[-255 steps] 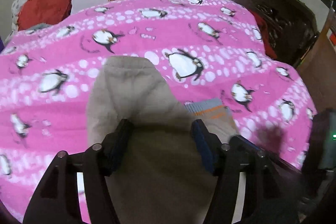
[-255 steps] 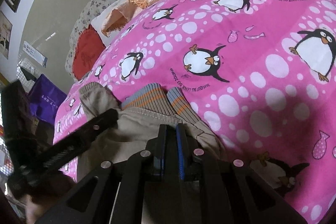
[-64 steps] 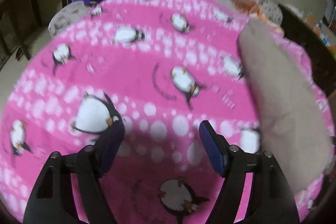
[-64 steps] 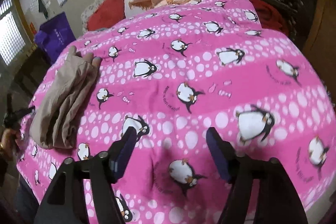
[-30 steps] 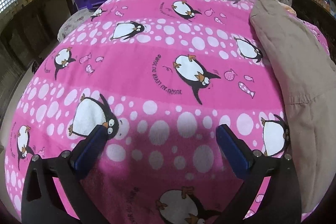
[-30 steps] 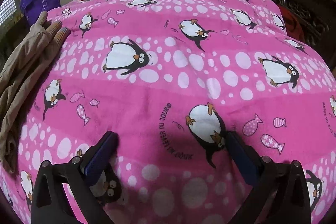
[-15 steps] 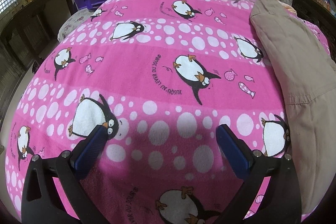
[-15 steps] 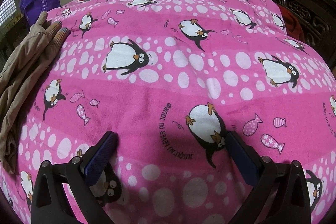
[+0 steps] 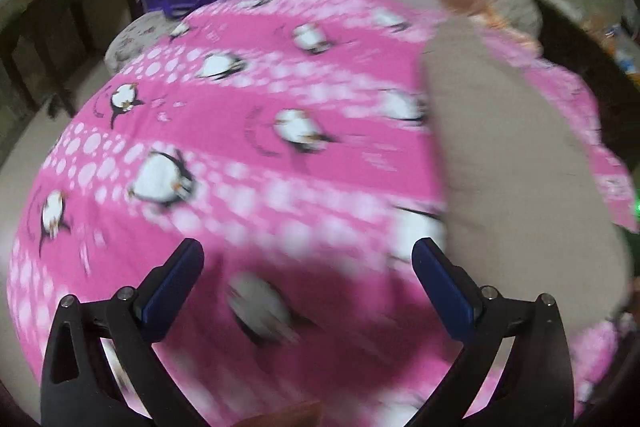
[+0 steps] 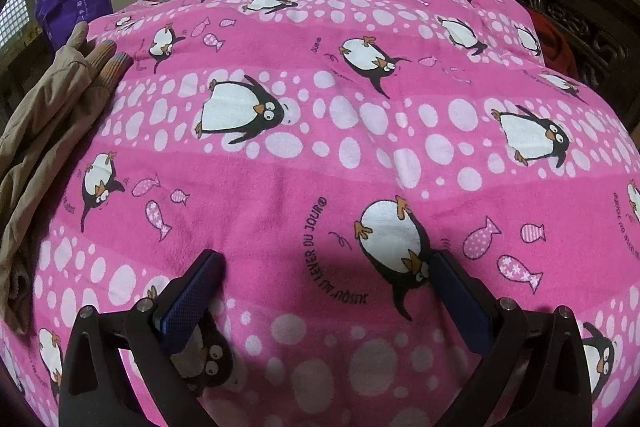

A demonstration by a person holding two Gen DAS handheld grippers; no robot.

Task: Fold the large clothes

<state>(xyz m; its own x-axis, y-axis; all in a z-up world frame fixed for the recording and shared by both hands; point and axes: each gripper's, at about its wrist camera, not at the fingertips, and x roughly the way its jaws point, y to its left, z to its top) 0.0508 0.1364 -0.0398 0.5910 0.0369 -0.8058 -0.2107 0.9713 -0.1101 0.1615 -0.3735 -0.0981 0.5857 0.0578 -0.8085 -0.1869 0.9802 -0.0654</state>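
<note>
Over the pink penguin-print fleece blanket [image 10: 320,163], my right gripper [image 10: 326,273] and left gripper [image 9: 308,263] both hang spread wide, holding nothing. The folded beige padded jacket [image 10: 44,147] lies at the blanket's left edge, its striped cuffs [image 10: 114,61] at the far end.

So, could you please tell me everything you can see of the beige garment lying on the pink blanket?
The beige garment is a soft, matte, wrinkled cloth folded into a long narrow bundle. Its far end shows ribbed grey cuffs with orange stripes. It lies flat along one side of the pink penguin blanket, resting on it. Neither gripper touches it; in the left wrist view it is blurred.
</note>
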